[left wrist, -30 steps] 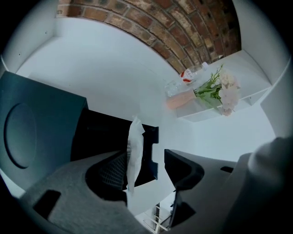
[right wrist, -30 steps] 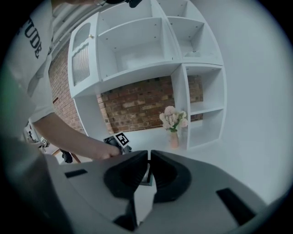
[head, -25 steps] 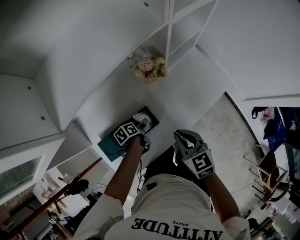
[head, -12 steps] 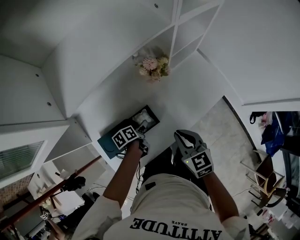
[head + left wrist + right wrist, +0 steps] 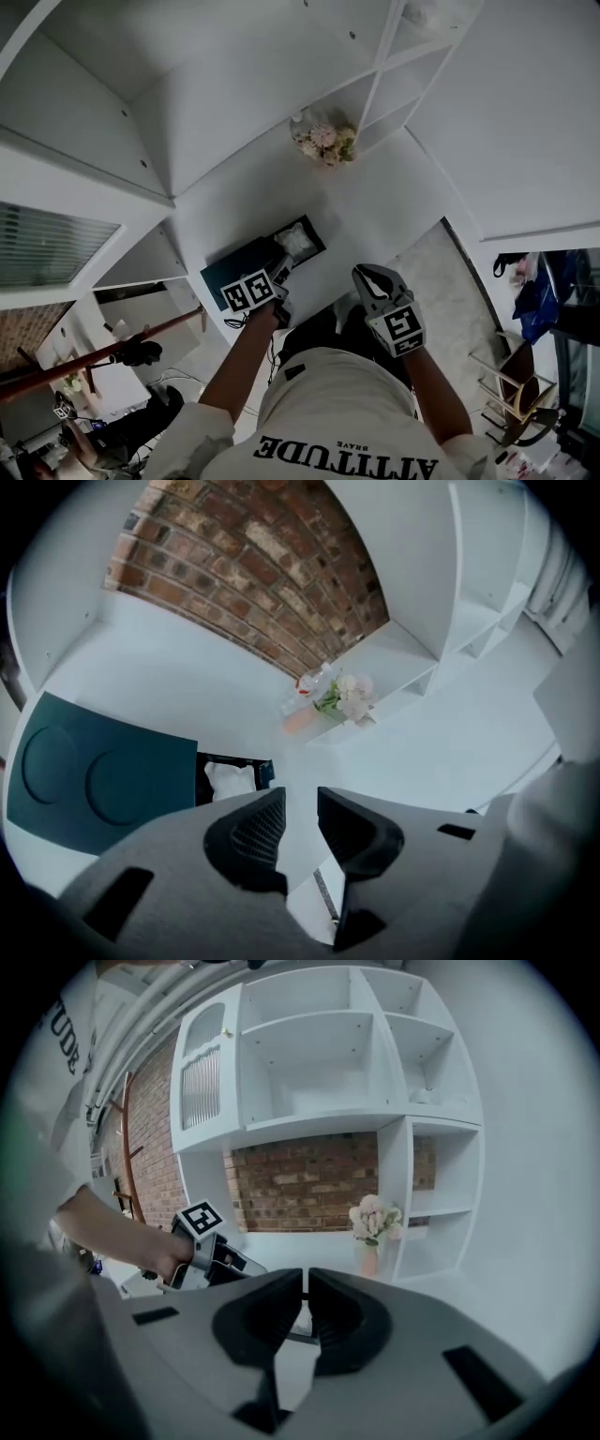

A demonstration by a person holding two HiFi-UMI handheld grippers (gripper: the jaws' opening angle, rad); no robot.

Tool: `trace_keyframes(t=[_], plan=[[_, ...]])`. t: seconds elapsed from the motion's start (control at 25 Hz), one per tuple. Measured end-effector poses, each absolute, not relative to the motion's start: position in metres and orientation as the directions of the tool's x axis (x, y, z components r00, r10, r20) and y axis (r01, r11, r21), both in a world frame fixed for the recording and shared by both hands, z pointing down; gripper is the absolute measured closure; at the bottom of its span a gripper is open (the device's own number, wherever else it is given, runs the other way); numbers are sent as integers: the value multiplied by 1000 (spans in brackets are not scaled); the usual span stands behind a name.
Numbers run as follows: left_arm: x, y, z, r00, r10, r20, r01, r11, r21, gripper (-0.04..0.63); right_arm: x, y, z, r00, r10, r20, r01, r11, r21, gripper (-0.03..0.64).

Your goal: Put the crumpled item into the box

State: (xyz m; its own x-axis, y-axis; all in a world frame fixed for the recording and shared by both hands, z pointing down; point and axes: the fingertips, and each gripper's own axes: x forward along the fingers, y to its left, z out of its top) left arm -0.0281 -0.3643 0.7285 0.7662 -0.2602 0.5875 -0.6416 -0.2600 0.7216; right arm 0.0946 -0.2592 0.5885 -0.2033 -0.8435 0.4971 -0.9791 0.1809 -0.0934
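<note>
A white crumpled item (image 5: 298, 239) lies inside the open dark box (image 5: 314, 246) on the white counter; it also shows in the left gripper view as the crumpled item (image 5: 228, 780) in the box (image 5: 263, 771). The box's teal lid (image 5: 94, 775) lies flat beside it. My left gripper (image 5: 281, 274) hangs just short of the box's near side, and its jaws are closing with nothing between them (image 5: 300, 822). My right gripper (image 5: 367, 279) is held to the right, off the box, shut and empty (image 5: 306, 1312).
A vase of pink and white flowers (image 5: 323, 142) stands at the back of the counter beside white cubby shelves (image 5: 412, 75). A brick wall (image 5: 253, 564) runs behind. The counter edge and stone floor (image 5: 450, 281) lie to the right.
My left gripper has drawn back from over the box toward the person, and the crumpled item stays in the box. The right gripper has hardly moved.
</note>
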Motion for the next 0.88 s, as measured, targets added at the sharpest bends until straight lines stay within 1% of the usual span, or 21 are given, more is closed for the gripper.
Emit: trace_keyframes(t=[0.16, 0.36, 0.52, 0.88], plan=[[-38, -353, 710, 776, -294, 557, -629, -311, 713, 521, 93, -254, 583, -224, -843, 490, -974, 211, -84, 578], [-45, -337, 682, 770, -372, 518, -635, -368, 679, 552, 92, -247, 577, -281, -834, 475, -957, 279, -76, 580], [-49, -319, 657, 752, -446, 486, -656, -425, 624, 561, 89, -236, 573, -355, -817, 454, -931, 353, -94, 580], [-55, -264, 603, 667, -619, 414, -735, -454, 504, 569, 113, -198, 556, -481, -775, 410, -874, 464, -146, 580]])
